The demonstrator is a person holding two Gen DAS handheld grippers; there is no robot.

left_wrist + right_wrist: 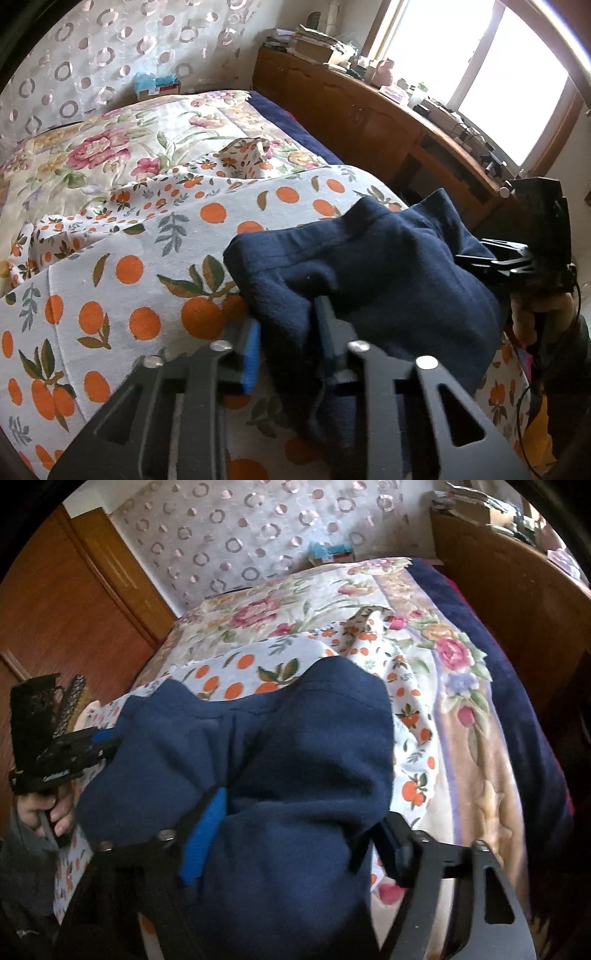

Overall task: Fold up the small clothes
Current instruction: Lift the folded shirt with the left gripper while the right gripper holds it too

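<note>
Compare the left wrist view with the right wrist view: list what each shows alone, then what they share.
Only the left wrist view shows the bright window and the long wooden sideboard cluttered with books and small items. Only the right wrist view shows the brown wooden door and the person's hand gripping the left tongs. Both show the dark navy fleece garment held over the white orange-print cloth, the floral bedspread and the circle-patterned curtain.
</note>
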